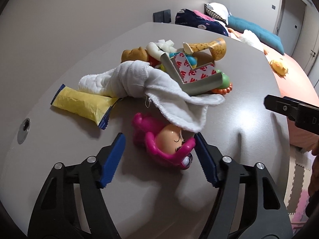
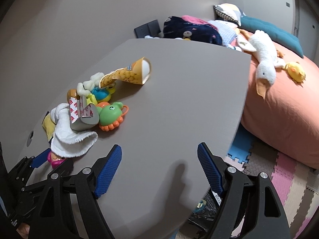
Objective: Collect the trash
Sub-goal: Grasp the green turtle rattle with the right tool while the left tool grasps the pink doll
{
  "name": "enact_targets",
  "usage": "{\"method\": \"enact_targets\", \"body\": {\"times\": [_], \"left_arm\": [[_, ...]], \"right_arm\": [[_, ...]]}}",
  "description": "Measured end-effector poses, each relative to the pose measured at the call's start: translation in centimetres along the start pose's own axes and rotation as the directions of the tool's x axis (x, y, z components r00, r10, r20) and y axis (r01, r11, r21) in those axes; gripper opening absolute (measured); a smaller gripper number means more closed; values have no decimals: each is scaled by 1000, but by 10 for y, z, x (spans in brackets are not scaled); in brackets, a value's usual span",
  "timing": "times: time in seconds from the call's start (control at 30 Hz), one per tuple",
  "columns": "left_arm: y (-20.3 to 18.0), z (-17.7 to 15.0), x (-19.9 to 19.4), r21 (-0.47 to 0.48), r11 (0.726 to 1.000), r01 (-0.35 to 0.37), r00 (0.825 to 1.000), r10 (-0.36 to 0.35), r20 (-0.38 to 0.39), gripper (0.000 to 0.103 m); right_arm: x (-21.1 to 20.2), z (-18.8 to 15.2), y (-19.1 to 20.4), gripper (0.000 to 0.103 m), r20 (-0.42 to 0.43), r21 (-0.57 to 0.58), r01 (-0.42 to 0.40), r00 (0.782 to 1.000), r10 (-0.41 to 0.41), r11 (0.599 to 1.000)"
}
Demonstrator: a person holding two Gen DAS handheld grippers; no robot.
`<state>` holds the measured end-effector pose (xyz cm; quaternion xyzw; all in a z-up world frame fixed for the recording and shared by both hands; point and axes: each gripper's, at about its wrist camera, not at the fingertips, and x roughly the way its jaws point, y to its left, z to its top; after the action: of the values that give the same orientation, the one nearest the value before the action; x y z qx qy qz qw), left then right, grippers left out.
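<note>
— Tongs first: how are they set?
— Left tongs (image 1: 159, 155) are held part open around a pink doll (image 1: 165, 145). Its head is touched by the right pad, while a gap is left at the other pad, so no grip can be confirmed. Right tongs (image 2: 159, 165) are spread wide over bare surface (image 2: 179, 99), and nothing is held.
— Where is the trash found?
— A yellow wrapper (image 1: 83, 103) is laid at the left, partly covered by a white cloth (image 1: 139, 85). Grey foam strips (image 1: 191, 75) with red-printed tape are piled on the cloth. An orange paper tube (image 2: 135, 73) is seen at the far side, among toys (image 2: 110, 115).
— And beyond the surface?
— A bed (image 2: 279, 109) is seen at the right, with a plush goose (image 2: 263, 59) on it.
</note>
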<state>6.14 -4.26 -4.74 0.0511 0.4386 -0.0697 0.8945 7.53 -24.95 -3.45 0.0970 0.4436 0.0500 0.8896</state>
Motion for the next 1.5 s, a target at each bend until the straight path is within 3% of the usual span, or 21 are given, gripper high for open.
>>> {"method": "enact_targets", "body": {"times": [0.6,0.87,1.0,1.1,1.23,1.5], "left_arm": [[24,9,11,-20,1000,14,1000,-14,5,65],[31,9,12,-41,999,29,1000,-29,4,65],[32,8,11,-43,999,34,999,-33,6,65],[32,6,11,-37,999,34,999,-34,9,65],[34,6,10,-38,999,39,999,-38,7,65],[31,5,6,-29,999,23,1000,-23,9,65]], "right_arm": [[61,32,57,79,-47,-135,-14,999,8,991],[71,45,79,79,3,-230,43,999,-43,972],[72,54,89,79,34,-288,42,999,-33,957],[82,61,93,78,10,-319,25,1000,-23,948],[91,58,94,52,-31,-323,-9,1000,-1,946],[75,50,86,51,-41,-272,-50,998,41,961]]}}
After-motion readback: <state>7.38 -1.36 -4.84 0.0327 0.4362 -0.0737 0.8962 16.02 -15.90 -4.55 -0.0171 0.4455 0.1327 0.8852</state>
